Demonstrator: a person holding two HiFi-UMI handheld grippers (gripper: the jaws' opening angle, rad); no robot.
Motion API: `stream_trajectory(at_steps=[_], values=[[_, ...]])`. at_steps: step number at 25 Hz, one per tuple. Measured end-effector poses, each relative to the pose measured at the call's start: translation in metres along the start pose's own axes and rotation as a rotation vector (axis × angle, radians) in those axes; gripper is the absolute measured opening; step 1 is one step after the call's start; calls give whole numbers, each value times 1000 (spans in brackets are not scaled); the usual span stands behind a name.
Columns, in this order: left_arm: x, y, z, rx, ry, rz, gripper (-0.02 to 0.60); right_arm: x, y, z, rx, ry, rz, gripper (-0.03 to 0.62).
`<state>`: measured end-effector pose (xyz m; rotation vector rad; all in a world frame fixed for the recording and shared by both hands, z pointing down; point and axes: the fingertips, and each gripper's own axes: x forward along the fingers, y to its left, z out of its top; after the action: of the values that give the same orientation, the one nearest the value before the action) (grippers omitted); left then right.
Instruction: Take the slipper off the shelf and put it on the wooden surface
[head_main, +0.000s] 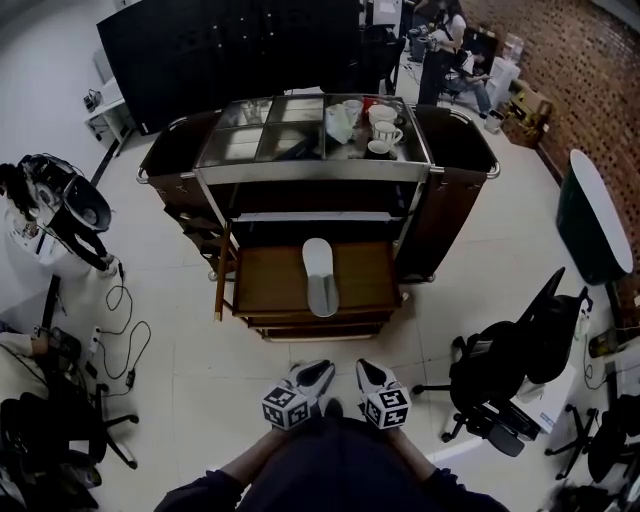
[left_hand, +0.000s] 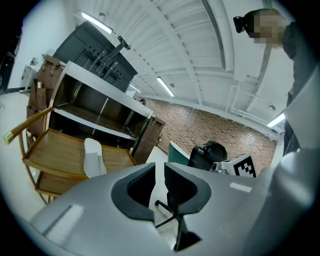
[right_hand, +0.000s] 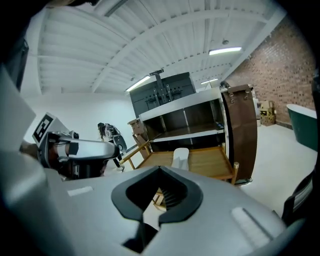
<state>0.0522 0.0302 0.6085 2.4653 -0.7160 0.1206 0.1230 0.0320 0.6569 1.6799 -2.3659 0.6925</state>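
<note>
Slipper (head_main: 320, 277) lies flat on wood worktop (head_main: 265, 290), well apart from both tongs; in both gripper views its near end is hidden behind them. R tongs (right_hand: 160, 170) together, empty. L tongs (left_hand: 158, 167) a slit apart, nothing btwn; shelf (head_main: 300, 200) behind too dark to read.

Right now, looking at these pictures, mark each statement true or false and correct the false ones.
1. The white slipper lies on the wooden surface. True.
2. The right gripper grips the slipper. False: its jaws are shut on nothing, well short of the slipper.
3. Cups stand on the metal cart top. True.
4. The left gripper reaches over the metal cart top. False: it is close to the person's body, over the floor.
</note>
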Motion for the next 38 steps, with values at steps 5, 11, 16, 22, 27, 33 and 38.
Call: stream_trajectory(at_steps=[5,11,16,22,27,33,38], values=[[-13,1,-3,-5,-4,19,71,5,14,-4,-31,14,35,2],[-20,8,-1,-11,-21,39,66,12,21,-2,-48,18,59,2],[-22,11,1,-12,-21,37,63,14,23,1,-59,9,51,2],[-18,11,4,2,-18,28,62,14,24,8,-87,2,41,2],[-17,14,4,-6,-17,29,61,15,24,6,-105,6,47,0],[-19,18,5,-16,-24,38,58,19,28,5,-112,23,67,2],[-21,22,4,-27,-27,52,54,19,29,7,-106,22,69,2]])
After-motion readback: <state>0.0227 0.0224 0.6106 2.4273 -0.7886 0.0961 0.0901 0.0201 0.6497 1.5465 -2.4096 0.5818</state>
